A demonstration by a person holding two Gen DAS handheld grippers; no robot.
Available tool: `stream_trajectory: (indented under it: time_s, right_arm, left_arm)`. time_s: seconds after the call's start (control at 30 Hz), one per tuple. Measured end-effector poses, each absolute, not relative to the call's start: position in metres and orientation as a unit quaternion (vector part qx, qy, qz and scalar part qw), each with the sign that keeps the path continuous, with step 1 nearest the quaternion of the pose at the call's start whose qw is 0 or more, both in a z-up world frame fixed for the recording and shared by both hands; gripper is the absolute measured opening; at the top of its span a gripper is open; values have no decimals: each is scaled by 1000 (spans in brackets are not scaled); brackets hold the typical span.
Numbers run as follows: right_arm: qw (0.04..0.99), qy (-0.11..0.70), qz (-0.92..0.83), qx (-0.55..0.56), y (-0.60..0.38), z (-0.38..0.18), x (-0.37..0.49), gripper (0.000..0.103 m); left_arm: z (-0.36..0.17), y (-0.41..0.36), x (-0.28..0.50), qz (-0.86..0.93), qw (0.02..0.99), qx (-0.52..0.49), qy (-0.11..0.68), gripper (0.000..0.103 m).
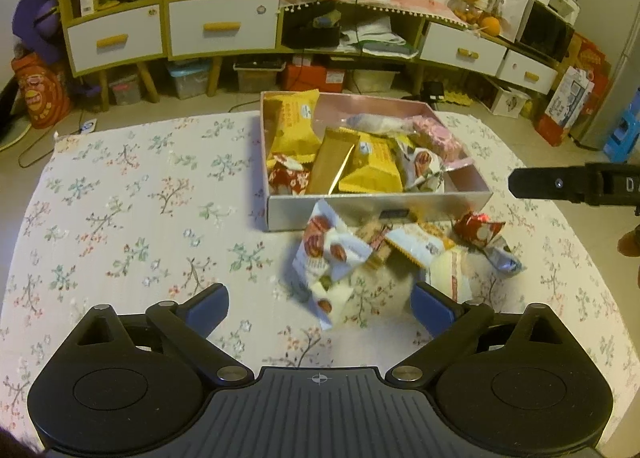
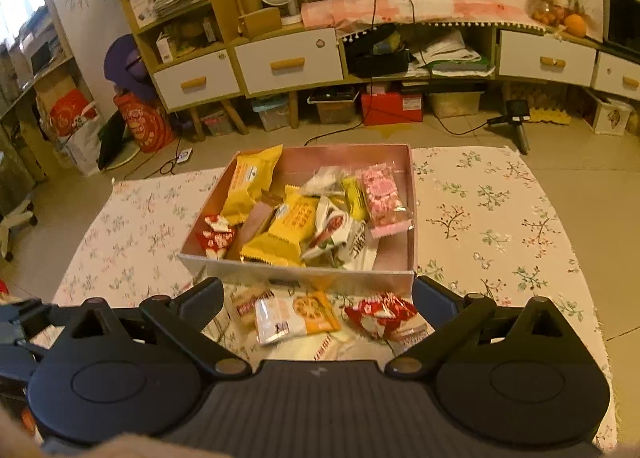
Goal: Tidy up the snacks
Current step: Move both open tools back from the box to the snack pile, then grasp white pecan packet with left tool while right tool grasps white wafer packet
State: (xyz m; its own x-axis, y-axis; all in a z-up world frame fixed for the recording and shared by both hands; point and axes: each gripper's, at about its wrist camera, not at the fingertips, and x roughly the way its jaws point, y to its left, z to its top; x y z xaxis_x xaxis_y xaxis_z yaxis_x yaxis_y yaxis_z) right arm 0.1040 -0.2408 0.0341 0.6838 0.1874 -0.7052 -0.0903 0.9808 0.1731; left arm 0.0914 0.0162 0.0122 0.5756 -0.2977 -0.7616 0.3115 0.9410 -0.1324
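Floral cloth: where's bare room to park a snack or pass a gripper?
Floral cloth is bare left of the box, and again right of it in the right wrist view. Crowded: the loose snack pile against the box's near wall. Inside, only the near right corner shows bare floor.

From my right tool [image 2: 318, 296], fingers spread wide with nothing gripped, I look over a pink box [image 2: 412, 217] on the floral tablecloth [image 2: 500, 217]. It holds yellow packets [image 2: 286, 232], a pink packet [image 2: 382, 195] and red-and-white wrappers. Just before its near wall lie loose snacks: an orange cookie packet [image 2: 298, 316] and a red wrapper [image 2: 380, 314].
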Motion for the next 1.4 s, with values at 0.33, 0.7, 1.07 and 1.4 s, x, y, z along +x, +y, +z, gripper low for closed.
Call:
stream_trajectory:
  time_s: [0.33, 0.7, 1.07, 1.4]
  right_arm:
    - [919, 384, 78, 36, -246, 13, 78, 102]
    - [922, 372, 103, 21, -238, -8, 73, 102]
    - [909, 394, 124, 46, -228, -32, 89, 94]
    - [893, 431, 122, 40, -210, -47, 100, 77]
  left_arm:
    - [-7, 24, 80, -173, 895, 21, 411, 99]
    - [-34, 7, 82, -170, 918, 29, 356, 99]
    - [-52, 3, 106, -159, 928, -23, 336, 80]
    - [-58, -4, 117, -163, 921, -56, 350, 48]
